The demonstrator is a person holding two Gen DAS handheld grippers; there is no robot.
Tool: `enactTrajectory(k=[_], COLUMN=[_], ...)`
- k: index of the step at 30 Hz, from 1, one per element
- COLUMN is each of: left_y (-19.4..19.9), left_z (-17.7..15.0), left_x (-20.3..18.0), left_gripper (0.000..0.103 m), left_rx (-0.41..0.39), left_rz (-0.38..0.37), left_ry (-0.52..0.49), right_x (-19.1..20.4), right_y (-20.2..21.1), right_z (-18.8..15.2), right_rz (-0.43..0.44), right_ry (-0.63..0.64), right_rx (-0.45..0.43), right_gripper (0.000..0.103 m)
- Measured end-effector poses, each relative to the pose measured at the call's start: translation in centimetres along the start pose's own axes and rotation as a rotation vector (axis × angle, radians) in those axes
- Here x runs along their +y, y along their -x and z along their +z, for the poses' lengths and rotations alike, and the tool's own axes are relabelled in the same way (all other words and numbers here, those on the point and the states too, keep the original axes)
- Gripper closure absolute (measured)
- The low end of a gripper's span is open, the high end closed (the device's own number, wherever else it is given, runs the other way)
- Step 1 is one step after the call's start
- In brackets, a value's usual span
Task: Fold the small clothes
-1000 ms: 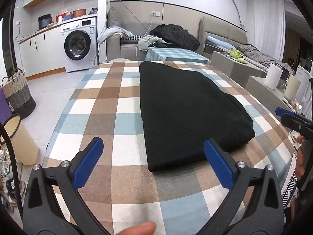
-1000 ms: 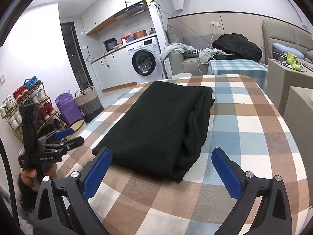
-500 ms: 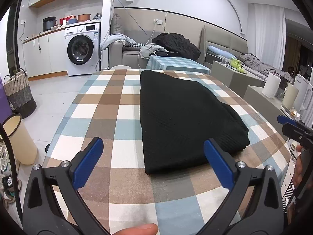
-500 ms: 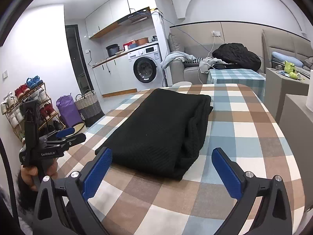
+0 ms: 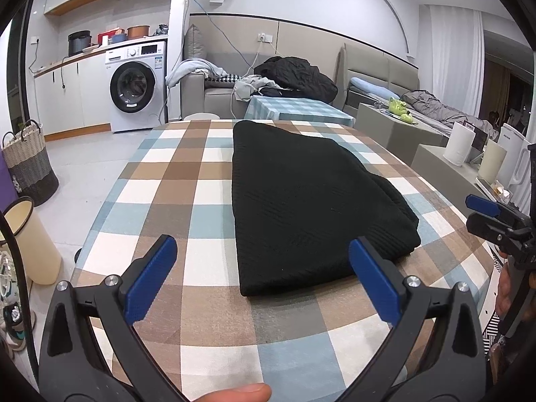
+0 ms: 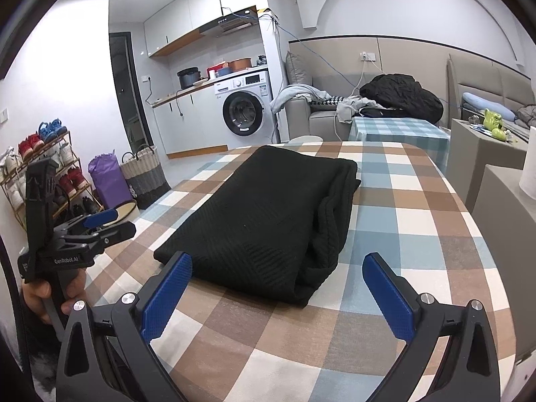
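Black folded garment [image 5: 301,201], seemingly knit

A black knitted garment [image 5: 301,201], folded lengthwise, lies on the checked brown, blue and white tablecloth [image 5: 187,187], running away from both grippers. The left gripper [image 5: 261,278] sits before its near end, jaws spread wide; the right gripper [image 6: 278,288] sits to the right of it, likewise spread. Behind the table stand a white front-loading washing machine [image 5: 135,88] at left and a grey upholstered sofa [image 5: 214,97].
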State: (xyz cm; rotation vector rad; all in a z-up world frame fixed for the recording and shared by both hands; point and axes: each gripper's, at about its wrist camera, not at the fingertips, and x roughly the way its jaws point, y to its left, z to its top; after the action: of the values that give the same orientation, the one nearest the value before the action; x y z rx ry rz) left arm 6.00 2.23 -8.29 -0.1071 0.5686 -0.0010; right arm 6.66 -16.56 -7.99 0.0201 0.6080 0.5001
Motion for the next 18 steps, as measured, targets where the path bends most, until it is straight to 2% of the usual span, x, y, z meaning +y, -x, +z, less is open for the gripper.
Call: enactTrajectory(k=[18], left_y=[-0.30], left_z=[-0.27], left_x=[-0.24], left_gripper=[0.001], left_rx=[0.005], left_rz=[-0.005], left_ry=[-0.009], right_x=[-0.25], right_y=[0.32], right_z=[0.07], right_rz=[-0.005], right_ry=[-0.004], right_rx=[-0.010], right_gripper=[0.000])
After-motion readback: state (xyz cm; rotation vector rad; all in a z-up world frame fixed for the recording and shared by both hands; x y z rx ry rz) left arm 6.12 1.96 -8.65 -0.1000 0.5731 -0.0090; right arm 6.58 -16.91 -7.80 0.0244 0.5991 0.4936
